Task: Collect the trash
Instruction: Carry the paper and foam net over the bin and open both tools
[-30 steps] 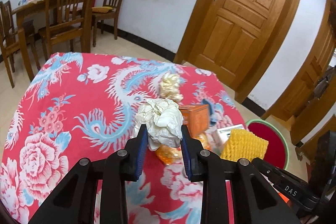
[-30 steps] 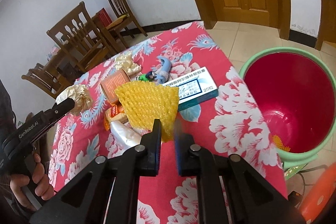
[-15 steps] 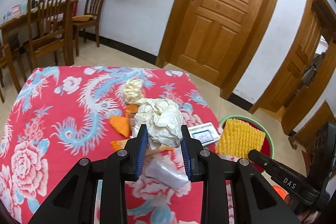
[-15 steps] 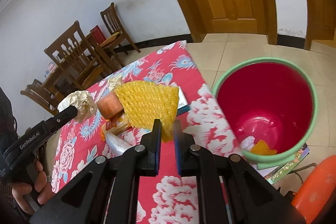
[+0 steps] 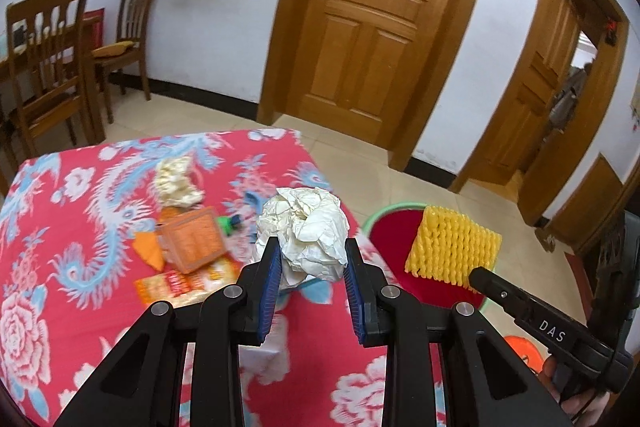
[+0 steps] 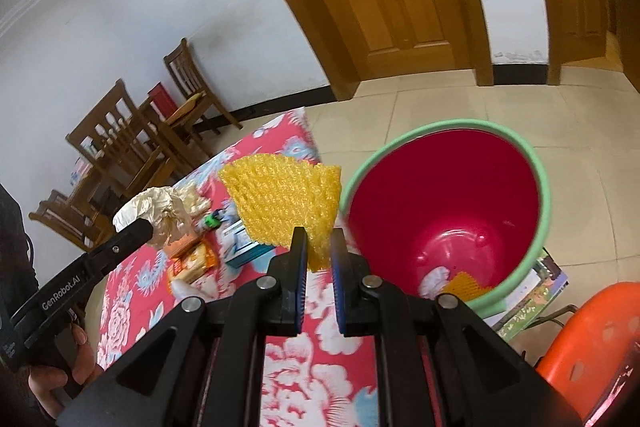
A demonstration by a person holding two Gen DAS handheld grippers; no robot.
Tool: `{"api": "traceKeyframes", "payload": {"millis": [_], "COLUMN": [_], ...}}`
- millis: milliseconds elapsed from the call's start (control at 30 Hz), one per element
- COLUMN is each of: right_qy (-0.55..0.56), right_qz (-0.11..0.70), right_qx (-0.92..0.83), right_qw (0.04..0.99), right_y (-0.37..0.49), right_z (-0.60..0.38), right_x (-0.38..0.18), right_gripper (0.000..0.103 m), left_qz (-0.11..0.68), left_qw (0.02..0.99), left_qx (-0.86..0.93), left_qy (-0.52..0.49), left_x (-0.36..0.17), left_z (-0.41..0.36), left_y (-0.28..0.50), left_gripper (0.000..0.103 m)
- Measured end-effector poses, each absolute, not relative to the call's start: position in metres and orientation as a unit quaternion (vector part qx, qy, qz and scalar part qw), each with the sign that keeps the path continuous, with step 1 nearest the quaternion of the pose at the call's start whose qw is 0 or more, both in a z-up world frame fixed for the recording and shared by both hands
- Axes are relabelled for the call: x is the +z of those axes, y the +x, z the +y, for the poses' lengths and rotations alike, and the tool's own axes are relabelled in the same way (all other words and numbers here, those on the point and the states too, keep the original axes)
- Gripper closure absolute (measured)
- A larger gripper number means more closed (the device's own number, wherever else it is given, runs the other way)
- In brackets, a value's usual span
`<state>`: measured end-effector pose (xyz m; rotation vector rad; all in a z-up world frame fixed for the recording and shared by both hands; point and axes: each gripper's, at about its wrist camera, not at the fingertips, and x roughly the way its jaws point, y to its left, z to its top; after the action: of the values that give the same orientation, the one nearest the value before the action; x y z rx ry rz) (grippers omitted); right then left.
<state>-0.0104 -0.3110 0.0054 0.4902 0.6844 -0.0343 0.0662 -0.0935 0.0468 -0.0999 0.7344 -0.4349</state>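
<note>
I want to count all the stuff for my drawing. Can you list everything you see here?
Crumpled white paper ball: 1, white, in left tongs.
Yellow foam net sleeve: 1, yellow, in right tongs.
Red plastic bucket with green rim: 1, on floor beside table.
Floral red tablecloth: 1, red, blue, white, covers table.
Orange box: 1, on table.
Cream crumpled wad: 1, far side of table.
Orange snack wrapper: 1, beside box.
Blue-and-white flat carton: 1, table edge.
Wooden chairs: at least 2, brown, by wall.
Wooden doors: 2, brown.
Orange plastic stool: 1, by bucket.
Left tongs: black, blue pads.
Right tongs: black, blue pads.
</note>
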Motion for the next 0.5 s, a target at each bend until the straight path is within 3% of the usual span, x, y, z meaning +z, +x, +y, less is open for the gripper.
{"api": "traceKeyframes", "payload": {"millis": [500], "right_qy": [0.270], "right_qz": [0.338], "right_qx": [-0.071], "right_qw": [0.899], "right_y": [-0.017], "right_z": [-0.366], "right_x": [-0.016], "right_gripper": [0.089], "left_qz": [0.379], "left_qw": [0.885], "left_qx": [-0.272], "left_qy": [-0.012], "left_x": [0.024], "left_z": [-0.174], "left_y": [0.071], "left_gripper": [0.072]}}
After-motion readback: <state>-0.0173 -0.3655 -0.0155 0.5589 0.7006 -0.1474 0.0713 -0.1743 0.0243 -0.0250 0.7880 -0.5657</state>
